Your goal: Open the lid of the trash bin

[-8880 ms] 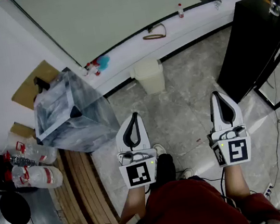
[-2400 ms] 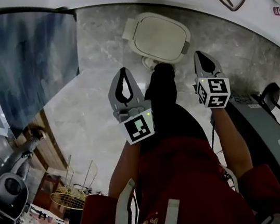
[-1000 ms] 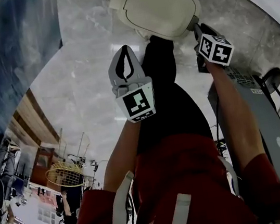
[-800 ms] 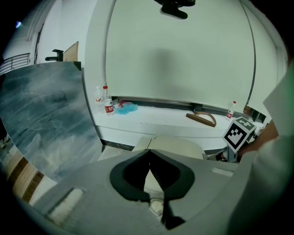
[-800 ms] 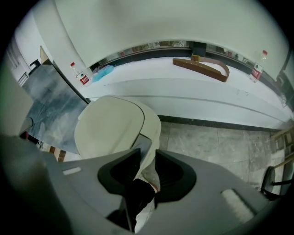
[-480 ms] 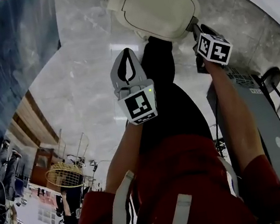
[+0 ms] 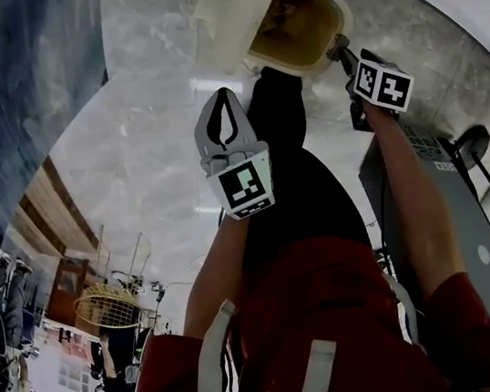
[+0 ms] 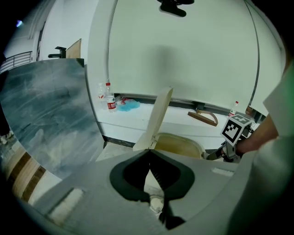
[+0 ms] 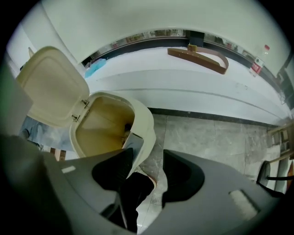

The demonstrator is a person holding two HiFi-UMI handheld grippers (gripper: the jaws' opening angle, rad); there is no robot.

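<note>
Grey marble floor (image 7: pixel 152 131) bearing the cream trash bin (image 7: pixel 340 26), which stands at the top of the head view, just beyond the person's dark-trousered leg (image 7: pixel 286 165). The lid (image 7: pixel 229 8) stands raised at the bin's left side, exposing the stained interior. The right gripper (image 7: pixel 337 49) points steeply down at the bin's right rim. Its jaws have just been opening and stand apart, pads clear of the rim. The left gripper (image 7: pixel 223 97), jaws closed and empty, hangs short of the bin.
</note>
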